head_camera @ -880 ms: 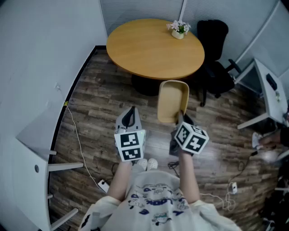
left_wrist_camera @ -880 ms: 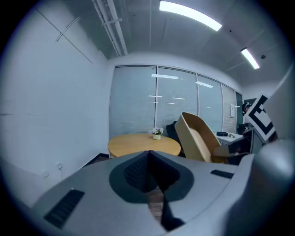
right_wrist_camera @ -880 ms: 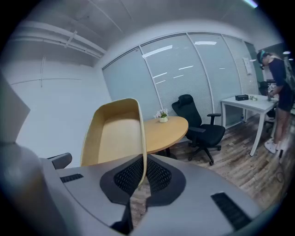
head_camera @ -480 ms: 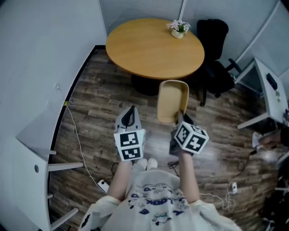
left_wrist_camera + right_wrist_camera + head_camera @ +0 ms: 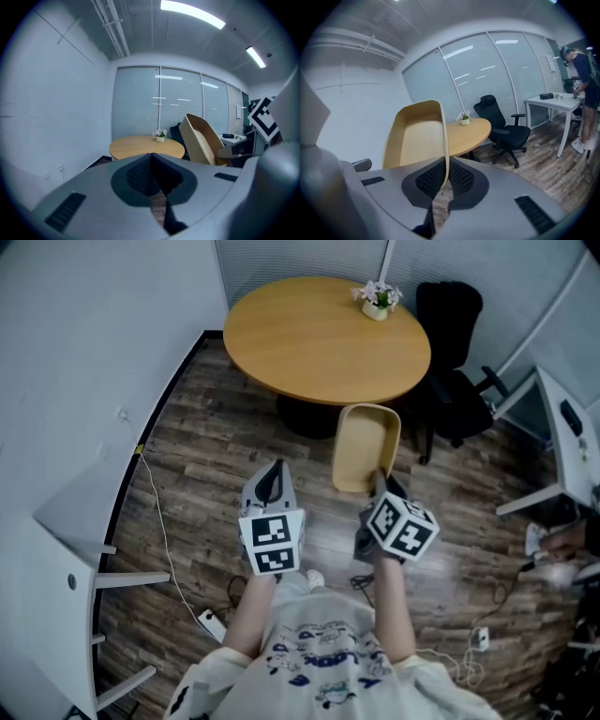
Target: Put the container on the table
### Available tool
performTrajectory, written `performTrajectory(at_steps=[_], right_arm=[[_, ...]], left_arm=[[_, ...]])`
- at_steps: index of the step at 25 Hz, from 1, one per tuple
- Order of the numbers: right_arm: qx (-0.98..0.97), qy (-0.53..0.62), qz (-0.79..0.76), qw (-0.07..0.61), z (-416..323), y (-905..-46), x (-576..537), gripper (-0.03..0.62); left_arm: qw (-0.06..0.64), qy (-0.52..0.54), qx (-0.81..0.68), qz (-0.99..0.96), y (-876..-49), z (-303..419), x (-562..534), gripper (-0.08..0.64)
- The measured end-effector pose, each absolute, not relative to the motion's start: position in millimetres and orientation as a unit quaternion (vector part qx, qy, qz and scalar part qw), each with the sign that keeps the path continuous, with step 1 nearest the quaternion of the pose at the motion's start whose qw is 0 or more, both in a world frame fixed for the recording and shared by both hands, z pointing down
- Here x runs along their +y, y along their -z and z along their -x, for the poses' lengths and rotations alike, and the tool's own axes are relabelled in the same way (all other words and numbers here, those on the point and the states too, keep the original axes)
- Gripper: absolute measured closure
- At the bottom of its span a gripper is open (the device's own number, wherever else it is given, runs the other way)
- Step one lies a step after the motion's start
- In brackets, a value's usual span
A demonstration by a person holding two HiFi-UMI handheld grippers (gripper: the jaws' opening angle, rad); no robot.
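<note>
A tan, open-topped container hangs in the air over the wood floor, just short of the round wooden table. My right gripper is shut on the container's near rim, and the thin wall runs up between its pads. Level with it and to its left, my left gripper is shut with nothing in it.
A small pot of flowers stands at the table's far edge. A black office chair is right of the table, a white desk farther right with a person beside it. A cable trails along the left wall.
Both grippers and the container have shifted slightly forward and right toward the table. The grip on the container is unchanged.
</note>
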State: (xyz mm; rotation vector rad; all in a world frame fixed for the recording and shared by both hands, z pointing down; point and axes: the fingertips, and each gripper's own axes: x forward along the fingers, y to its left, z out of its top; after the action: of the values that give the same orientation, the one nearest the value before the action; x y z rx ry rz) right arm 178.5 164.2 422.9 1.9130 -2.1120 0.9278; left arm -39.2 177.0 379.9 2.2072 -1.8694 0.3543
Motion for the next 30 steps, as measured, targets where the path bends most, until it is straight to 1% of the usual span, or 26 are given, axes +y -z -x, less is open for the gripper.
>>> performTrajectory(at_steps=[14, 30], right_arm=[[-0.698, -0.323, -0.633, 0.087, -182.0, -441.4, 131.7, 0.58], [-0.691, -0.32, -0.642, 0.086, -164.2, -441.6, 11.4, 0.58]], left_arm=[[0.131, -0.128, -0.642, -0.745, -396.8, 39.4, 146.1, 0.557], [0.13, -0.126, -0.628, -0.757, -396.9, 55.6, 19.9, 0.557]])
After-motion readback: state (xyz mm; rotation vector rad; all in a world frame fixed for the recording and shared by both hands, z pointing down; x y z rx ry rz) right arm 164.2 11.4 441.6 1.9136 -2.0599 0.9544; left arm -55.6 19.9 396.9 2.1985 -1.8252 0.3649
